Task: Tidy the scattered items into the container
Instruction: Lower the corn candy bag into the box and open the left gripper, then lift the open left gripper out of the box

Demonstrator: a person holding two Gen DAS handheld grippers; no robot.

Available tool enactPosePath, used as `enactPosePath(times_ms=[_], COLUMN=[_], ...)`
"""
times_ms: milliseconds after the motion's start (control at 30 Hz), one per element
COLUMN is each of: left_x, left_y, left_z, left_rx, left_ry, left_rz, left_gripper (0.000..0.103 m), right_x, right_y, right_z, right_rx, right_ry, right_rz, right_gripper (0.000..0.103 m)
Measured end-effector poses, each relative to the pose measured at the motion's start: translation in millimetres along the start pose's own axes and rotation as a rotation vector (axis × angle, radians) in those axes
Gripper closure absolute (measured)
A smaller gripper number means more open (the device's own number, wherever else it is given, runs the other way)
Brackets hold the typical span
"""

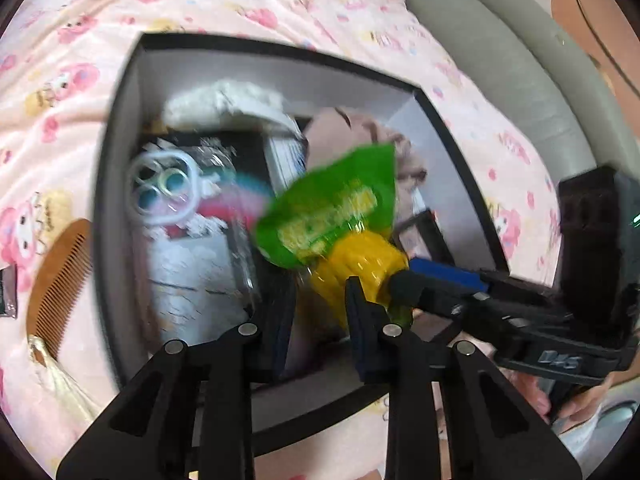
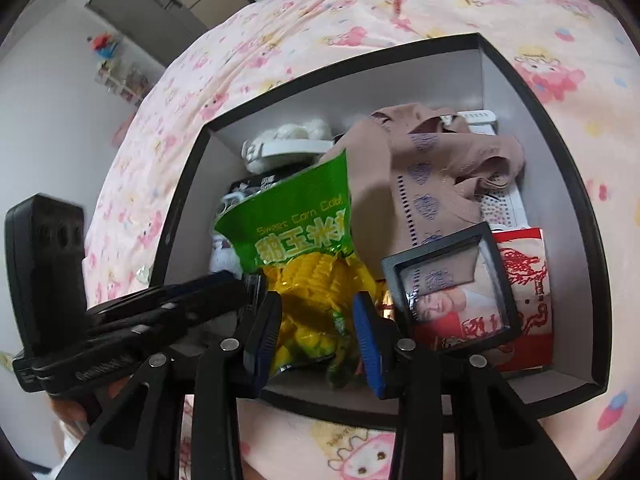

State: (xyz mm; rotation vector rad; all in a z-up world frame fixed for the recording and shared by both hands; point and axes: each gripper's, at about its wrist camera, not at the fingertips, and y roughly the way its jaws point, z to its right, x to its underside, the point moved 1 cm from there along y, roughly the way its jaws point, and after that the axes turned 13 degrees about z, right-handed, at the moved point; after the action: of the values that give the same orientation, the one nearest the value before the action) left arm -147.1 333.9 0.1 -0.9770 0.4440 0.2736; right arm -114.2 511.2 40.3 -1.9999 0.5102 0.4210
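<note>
The box point(image 2: 484, 76), black outside and white within, sits on a pink cartoon-print bedsheet point(image 1: 280, 8). Left of the box, on the sheet, lie a wooden comb point(image 1: 60, 276) and a pale tassel point(image 1: 60, 376) (both outside it).

Inside the box are a beige printed cloth point(image 2: 436, 168), a black-framed photo point(image 2: 452, 284) leaning over a red-and-white packet point(image 2: 524, 276), a fluffy white item point(image 2: 292, 132) at the far wall, and a clear pack with white rings point(image 1: 164, 188).

The sweet corn packet point(image 2: 304, 248), green on top with yellow kernels showing below, stands tilted over the box's near side. The right gripper point(image 2: 316, 332) is clamped on its lower yellow end. The left gripper point(image 1: 316, 312) hangs over the near wall with nothing between its fingers, one finger just beside the packet; contact is unclear.
</note>
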Motion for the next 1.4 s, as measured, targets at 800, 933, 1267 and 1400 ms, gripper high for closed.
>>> enactPosePath(times_ms=[800,933,1267,1400], left_x=[33,42,63,67], left_y=[-84,-118,-190,-213], left_z=[44,47,14,-18], left_rx=[0.048,0.057,0.044,0.018], left_ry=[0.121,0.141,0.133,0.100], left_rz=[0.107,0.131,0.204,0.227], left_gripper=[0.067,0.067,0.067,0.067], right_x=[44,58,90,95], right_y=[-74,-90,-103,-89], right_z=[-56,-74,-152,-189], right_rx=[0.219,0.182,0.118,0.101], right_ry=[-0.225,-0.215,-0.265,-0.329], right_rz=[0.254,0.264,0.306,0.301], right_gripper=[0.066,0.066,0.066,0.066])
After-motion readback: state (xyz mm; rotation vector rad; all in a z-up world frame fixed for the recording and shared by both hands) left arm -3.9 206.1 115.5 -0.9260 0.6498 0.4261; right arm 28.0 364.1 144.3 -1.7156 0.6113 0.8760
